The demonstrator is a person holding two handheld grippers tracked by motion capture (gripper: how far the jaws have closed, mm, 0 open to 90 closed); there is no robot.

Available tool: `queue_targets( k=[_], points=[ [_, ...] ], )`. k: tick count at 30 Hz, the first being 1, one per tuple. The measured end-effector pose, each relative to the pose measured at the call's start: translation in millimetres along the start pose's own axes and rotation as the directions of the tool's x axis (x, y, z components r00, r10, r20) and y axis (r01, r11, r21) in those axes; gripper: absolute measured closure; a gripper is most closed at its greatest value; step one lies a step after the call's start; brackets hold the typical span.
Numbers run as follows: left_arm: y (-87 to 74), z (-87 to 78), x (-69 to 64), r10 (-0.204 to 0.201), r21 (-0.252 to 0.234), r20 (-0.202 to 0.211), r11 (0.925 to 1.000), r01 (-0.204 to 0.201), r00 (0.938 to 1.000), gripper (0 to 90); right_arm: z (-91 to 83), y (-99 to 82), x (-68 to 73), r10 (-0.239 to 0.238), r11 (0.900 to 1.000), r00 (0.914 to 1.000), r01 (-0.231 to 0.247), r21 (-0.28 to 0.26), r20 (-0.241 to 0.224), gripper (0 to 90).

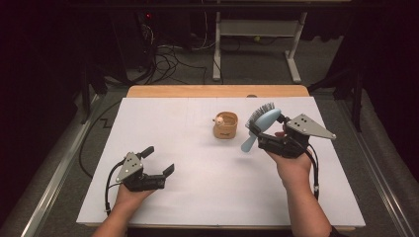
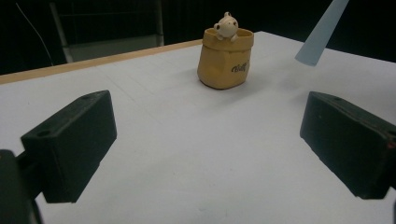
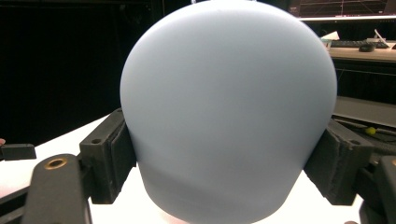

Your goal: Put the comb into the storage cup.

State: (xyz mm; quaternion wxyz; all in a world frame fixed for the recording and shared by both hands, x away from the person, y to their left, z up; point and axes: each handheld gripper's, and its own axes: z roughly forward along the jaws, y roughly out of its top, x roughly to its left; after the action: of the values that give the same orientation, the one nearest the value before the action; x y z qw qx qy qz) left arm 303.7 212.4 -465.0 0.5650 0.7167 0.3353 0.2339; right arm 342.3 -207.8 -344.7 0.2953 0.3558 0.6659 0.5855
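A light blue hairbrush (image 1: 261, 125) with dark bristles is held above the table at the right, handle pointing down-left. My right gripper (image 1: 269, 136) is shut on its head; in the right gripper view the smooth blue back of the hairbrush (image 3: 229, 112) sits between both pads. A small tan pouch-shaped cup (image 1: 226, 125) with a little cream figure peeking out stands mid-table, left of the brush. The left gripper view has the cup (image 2: 225, 58) ahead and the hairbrush handle tip (image 2: 322, 32) at upper right. My left gripper (image 1: 158, 160) rests low at the front left, open and holding nothing.
A white sheet (image 1: 197, 163) covers the table, whose wooden far edge (image 1: 217, 91) shows behind it. Beyond stand a white desk frame (image 1: 257, 44) and loose cables on the floor (image 1: 173, 59). The surroundings are dark.
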Motion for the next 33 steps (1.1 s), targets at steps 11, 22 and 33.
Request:
queue_targets(
  k=[11, 22, 33],
  points=[
    [-0.1, 0.3, 0.6, -0.005, -0.006, -0.005, 1.0000, 0.005, 1.0000, 1.3, 5.0, 6.7, 0.4, -0.007, 1.0000, 1.0000, 0.007, -0.003, 0.007, 20.8],
    [-0.7, 1.6, -0.8, 0.002, 0.004, -0.003, 1.0000, -0.002, 1.0000, 0.6, 6.8, 15.2, -1.7, -0.009, 0.9998, 0.9998, 0.009, -0.017, 0.016, 20.8],
    [-0.5, 1.1, -0.6, 0.004, 0.005, -0.002, 1.0000, -0.004, 1.0000, 0.6, 9.8, 26.1, -2.1, -0.015, 0.9991, 0.9996, 0.016, -0.039, 0.024, 20.9]
  ],
)
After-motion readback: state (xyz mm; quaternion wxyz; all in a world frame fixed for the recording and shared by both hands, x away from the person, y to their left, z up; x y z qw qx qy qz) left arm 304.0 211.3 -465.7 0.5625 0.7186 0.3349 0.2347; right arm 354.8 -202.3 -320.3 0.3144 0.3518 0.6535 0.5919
